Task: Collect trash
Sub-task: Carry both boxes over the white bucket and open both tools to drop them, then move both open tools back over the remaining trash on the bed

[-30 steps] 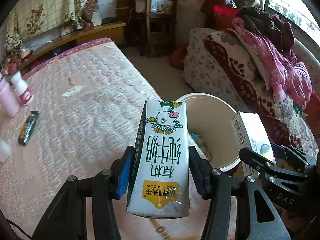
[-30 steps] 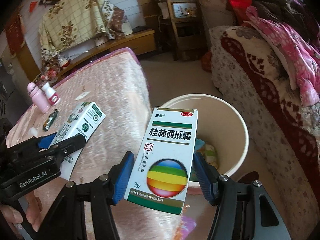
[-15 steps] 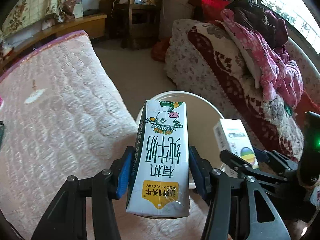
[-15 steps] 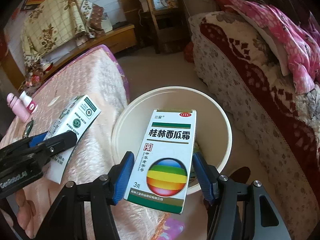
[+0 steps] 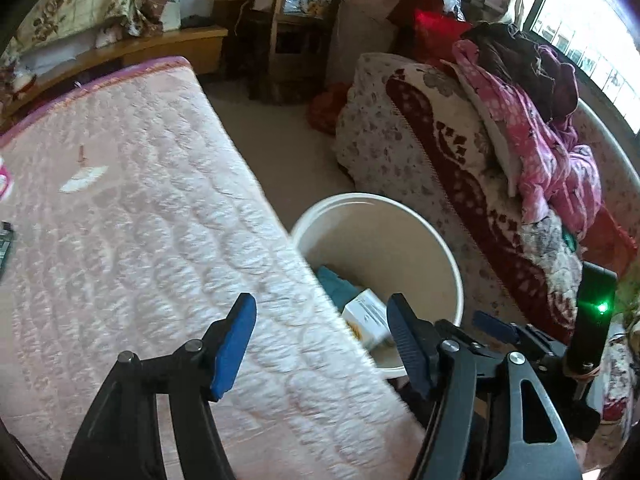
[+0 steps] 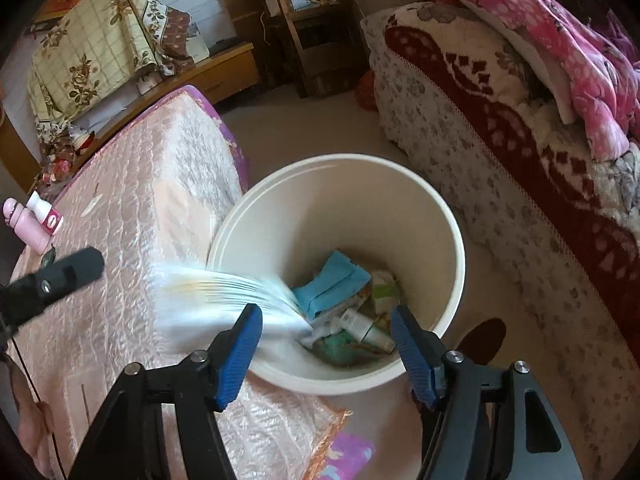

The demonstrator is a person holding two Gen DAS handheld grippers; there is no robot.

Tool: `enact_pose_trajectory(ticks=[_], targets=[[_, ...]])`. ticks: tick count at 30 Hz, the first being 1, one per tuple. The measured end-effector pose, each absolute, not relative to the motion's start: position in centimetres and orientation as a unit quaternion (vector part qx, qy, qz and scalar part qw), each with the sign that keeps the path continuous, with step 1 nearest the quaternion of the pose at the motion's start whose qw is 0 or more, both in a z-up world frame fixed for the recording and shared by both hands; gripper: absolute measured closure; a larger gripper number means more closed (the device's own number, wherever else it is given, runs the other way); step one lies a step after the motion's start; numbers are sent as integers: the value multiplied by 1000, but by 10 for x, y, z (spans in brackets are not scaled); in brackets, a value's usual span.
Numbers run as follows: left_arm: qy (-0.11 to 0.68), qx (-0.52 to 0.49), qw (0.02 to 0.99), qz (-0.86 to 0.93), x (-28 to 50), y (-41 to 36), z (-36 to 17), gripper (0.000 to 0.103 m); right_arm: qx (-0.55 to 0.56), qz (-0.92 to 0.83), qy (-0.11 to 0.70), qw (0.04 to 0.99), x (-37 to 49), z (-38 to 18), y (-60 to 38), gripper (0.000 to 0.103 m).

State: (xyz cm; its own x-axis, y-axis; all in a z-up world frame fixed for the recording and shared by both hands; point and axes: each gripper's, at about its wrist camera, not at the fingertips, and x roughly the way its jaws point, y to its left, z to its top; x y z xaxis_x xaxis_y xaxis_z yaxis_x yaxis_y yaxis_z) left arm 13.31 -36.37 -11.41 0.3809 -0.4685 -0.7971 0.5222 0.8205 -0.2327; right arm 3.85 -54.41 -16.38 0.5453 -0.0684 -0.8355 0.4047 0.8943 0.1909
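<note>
A cream trash bucket (image 6: 448, 216) stands on the floor between the bed and the sofa; it also shows in the left wrist view (image 5: 452, 276). My left gripper (image 5: 320, 328) is open and empty over the mattress edge. My right gripper (image 6: 326, 334) is open and empty above the bucket. A blurred white carton (image 6: 224, 292) is falling across the bucket's left rim. Inside lie a blue cloth (image 6: 332, 284), a small bottle (image 6: 364, 326) and a white box (image 5: 366, 314).
The pink quilted mattress (image 5: 132, 220) fills the left. Pink bottles (image 6: 34, 224) and a dark wrapper (image 5: 5, 242) lie at its far left. A sofa with a patterned blanket (image 6: 520, 152) and pink clothes stands on the right. A wooden chair (image 5: 296, 28) is at the back.
Both grippers have opened. The milk carton left my left gripper and the medicine box left my right gripper; both dropped toward the bucket.
</note>
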Motion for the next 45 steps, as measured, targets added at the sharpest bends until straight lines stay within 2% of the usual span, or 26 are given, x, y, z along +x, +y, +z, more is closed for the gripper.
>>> enact_pose_trajectory(ticks=[22, 45], targets=[[414, 64, 885, -202, 109, -249, -96, 34, 140, -80, 443, 882, 41, -130, -453, 33], [439, -4, 894, -87, 130, -70, -107, 34, 91, 36, 458, 883, 100, -123, -297, 30]])
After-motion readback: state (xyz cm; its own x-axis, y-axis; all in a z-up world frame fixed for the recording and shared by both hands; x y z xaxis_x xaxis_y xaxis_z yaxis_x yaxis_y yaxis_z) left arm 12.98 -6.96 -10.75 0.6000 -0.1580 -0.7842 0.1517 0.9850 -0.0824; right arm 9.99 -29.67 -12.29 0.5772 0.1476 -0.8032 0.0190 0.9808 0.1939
